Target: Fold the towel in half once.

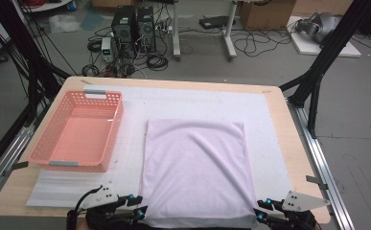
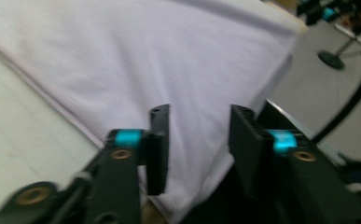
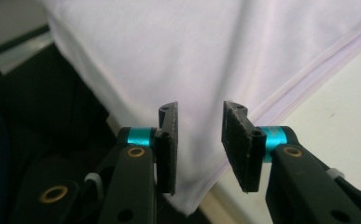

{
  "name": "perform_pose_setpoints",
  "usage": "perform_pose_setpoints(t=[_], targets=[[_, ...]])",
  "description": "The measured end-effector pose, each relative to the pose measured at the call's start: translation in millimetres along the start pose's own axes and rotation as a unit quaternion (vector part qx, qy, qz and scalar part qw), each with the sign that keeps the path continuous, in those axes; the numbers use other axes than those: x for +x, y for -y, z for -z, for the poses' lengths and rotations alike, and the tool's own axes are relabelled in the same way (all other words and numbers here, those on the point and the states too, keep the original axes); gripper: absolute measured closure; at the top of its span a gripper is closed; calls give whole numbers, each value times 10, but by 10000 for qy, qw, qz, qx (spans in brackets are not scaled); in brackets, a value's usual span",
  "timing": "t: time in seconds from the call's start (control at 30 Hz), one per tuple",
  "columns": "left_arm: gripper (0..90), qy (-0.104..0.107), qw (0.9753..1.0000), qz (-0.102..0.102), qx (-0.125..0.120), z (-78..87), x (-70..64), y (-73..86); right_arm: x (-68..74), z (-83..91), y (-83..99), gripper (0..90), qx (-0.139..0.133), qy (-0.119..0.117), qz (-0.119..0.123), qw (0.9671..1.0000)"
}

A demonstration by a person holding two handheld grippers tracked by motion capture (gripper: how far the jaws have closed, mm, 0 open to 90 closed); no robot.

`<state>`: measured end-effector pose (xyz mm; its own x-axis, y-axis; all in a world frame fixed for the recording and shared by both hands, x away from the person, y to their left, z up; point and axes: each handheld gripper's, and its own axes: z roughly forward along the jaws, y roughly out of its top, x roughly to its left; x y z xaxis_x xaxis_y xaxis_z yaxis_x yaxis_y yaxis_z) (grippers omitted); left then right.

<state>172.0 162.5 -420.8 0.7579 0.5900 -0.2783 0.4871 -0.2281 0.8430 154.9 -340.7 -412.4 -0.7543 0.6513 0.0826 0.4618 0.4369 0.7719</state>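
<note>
A pale lilac folded cloth lies flat on the white foam mat that covers the wooden table, its near edge reaching the table's front. The left gripper sits at the cloth's near left corner, the right gripper at the near right corner. Both sets of 2 black jaws stand apart, gaping over the cloth's corner without pinching it. A pink slotted plastic basket rests left of the cloth.
</note>
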Motion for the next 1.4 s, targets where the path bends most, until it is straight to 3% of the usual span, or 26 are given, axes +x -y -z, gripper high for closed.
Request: perform_pose_setpoints(t=[0.13, 0.27, 0.4, 0.57, 0.63, 0.8, 0.97, 1.13, 1.17, 1.27, 1.3, 1.4], targets=[[481, -394, 9988, 57, -269, -66, 117, -116, -127, -58, -77, 620, -224, 503, -302, 9980], [442, -690, 9963, 19, -518, -140, 243, -246, -288, -166, -191, 656, -475, 1015, -697, 9913], [380, -882, 9937, -28, -696, -254, 360, -340, -446, -335, -319, 662, -577, 1297, -861, 9861], [259, -1099, 9906, -59, -810, -413, 480, -427, -610, -588, -463, 662, -469, 1438, -931, 9841], [181, -1091, 9904, -65, -841, -472, 526, -464, -677, -679, -510, 660, -397, 1506, -963, 9831], [186, -1062, 9907, -93, -842, -591, 641, -553, -840, -854, -596, 617, -292, 1637, -1220, 9785], [200, -1027, 9915, -128, -788, -671, 739, -586, -938, -990, -583, 622, -195, 1606, -1280, 9785], [205, -1060, 9916, -89, -736, -737, 795, -580, -1015, -1082, -551, 731, -26, 1474, -1394, 9792], [209, -1064, 9916, -108, -721, -742, 802, -579, -1020, -1081, -560, 836, 19, 1425, -1355, 9805], [212, -1109, 9912, -81, -716, -755, 817, -572, -1012, -1064, -594, 882, 104, 1490, -1156, 9820], [212, -1112, 9912, -82, -712, -753, 819, -571, -1010, -1048, -601, 884, 109, 1621, -1074, 9809], [214, -1125, 9911, -70, -711, -748, 816, -564, -1042, -978, -596, 884, 91, 1873, -1170, 9753]])
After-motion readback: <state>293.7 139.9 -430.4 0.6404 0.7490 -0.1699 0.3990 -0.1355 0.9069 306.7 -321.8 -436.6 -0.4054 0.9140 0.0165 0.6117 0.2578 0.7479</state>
